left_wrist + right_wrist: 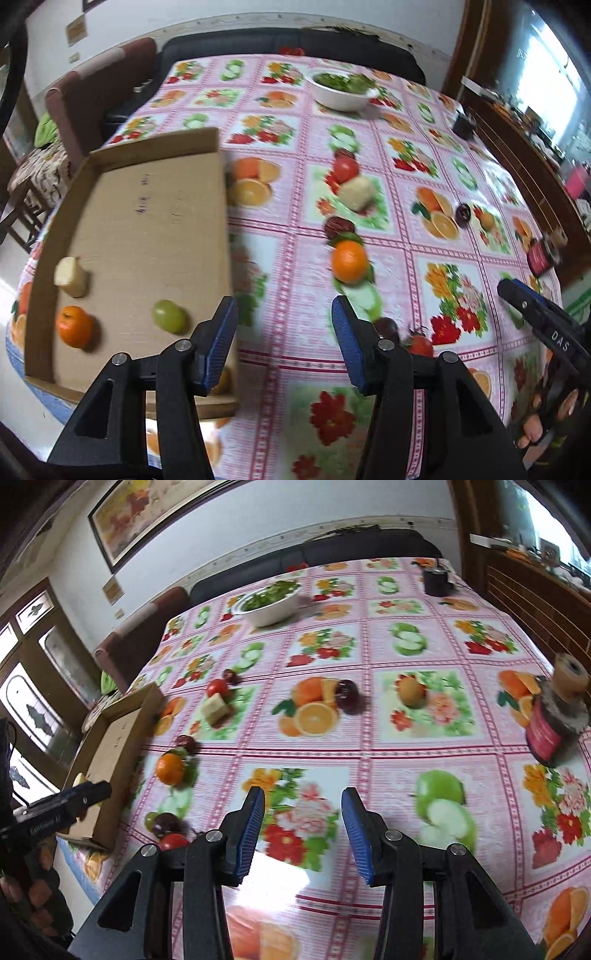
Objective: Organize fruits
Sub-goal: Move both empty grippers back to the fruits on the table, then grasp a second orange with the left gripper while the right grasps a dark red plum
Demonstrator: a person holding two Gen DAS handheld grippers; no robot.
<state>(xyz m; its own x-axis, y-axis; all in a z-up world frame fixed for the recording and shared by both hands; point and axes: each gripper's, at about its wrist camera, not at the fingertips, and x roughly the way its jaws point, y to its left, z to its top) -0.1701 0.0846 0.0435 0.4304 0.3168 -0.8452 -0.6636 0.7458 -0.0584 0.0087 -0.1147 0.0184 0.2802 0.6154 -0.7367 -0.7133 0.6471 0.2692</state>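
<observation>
Left tongs (284, 325) at the bottom centre of the left view, blue pads standing wide apart with nothing between them. Right tongs (303, 816) at the bottom centre of the right view, likewise parted and empty, hanging over the flowered tablecloth (369, 760).

Cardboard tray (147, 206) at the left of the left view, resting on the cloth. Inside it, near the lower edge: a small orange (74, 326), a green grape (169, 315) just beside the left pad in the picture, and a pale cut chunk of fruit (72, 277) above the orange.

Loose fruit strung down the middle of the left view (real pieces are hard to tell from the printed ones in the blur): a red tomato (346, 169) at the top, a pale chunk (357, 192) touching it below, a dark round fruit (335, 226), then an orange (349, 261). Another dark fruit (386, 328) and a red one (421, 345) just right of the right-hand pad. A further dark fruit (462, 213) well apart toward the right.

White bowl of greens (341, 90) at the top centre. Dark red jar (542, 254) at the right edge, with a roll on top.
</observation>
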